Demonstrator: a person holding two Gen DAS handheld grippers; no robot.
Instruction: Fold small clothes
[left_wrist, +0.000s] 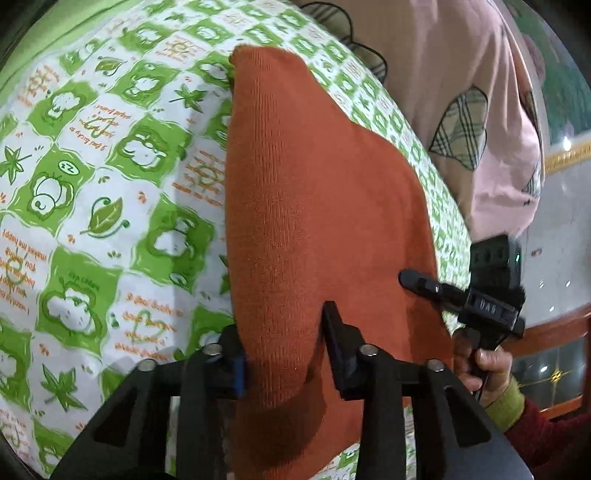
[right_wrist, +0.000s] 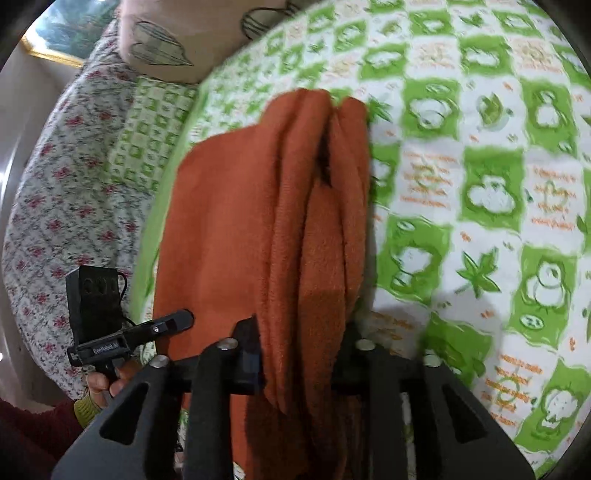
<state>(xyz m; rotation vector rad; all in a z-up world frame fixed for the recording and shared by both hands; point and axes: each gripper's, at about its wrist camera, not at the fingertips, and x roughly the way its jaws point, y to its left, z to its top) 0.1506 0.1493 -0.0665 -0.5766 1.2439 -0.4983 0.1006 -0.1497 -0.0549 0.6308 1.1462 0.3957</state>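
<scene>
We have the rust-orange knitted garment (left_wrist: 314, 206) caught at two points along its near edge, and it stretches away from us over the green-and-white checked bedsheet printed with apples and leaves (left_wrist: 110, 192), part lifted and part lying on it. Our left gripper (left_wrist: 284, 354) has its fingers narrowed around a rounded bulge of the knit, and our right gripper (right_wrist: 299, 354) pinches a thick bunch of gathered folds. Holding both near corners this way seems meant to let us carry that edge forward over the rest of the cloth for the fold, though the bunching on the right side suggests the layers are not yet even. In the left view we spot the right tool beside the cloth's edge, and in the right view the left tool carries a white label that looks like "GenRobot.AI", though it is small. The sheet shows orange script; "makes me happy" is about all we can read. Beyond lies a pale pink fabric with plaid leaf patches (left_wrist: 461, 110), and a red-flowered quilt (right_wrist: 55, 206) covers the side.
</scene>
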